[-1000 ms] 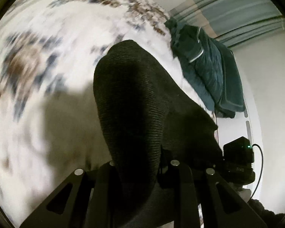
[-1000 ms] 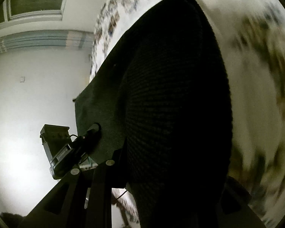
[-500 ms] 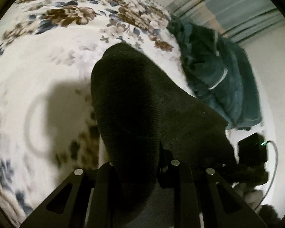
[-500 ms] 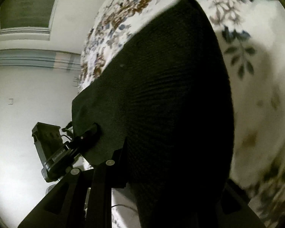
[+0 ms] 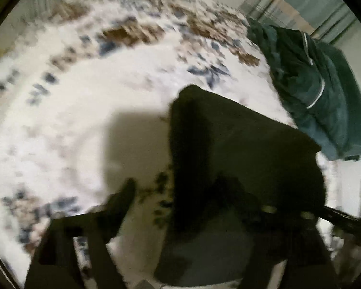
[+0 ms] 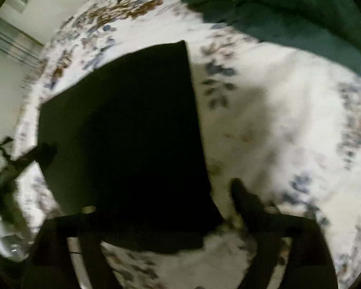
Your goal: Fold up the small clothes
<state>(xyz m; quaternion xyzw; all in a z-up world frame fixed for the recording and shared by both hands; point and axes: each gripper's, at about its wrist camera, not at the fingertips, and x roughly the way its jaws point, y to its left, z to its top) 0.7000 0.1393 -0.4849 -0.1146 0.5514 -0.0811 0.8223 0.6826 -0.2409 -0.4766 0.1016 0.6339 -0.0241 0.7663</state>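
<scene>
Black knit garment (image 5: 240, 144), dark and fine-ribbed, lying folded flat on the floral bed sheet as a rough rectangle with straight edges and a sharp far corner. Seen from the right wrist camera (image 6: 122, 130) as a broad dark panel, its right edge straight, its near edge slightly rumpled. Blurred; finer detail unclear.

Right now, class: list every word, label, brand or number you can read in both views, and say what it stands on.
None can be read.
Black cloth: no label or print shows.
Green garment: only a pale piping line.
Bedspread: blurred flower print, no writing.
</scene>
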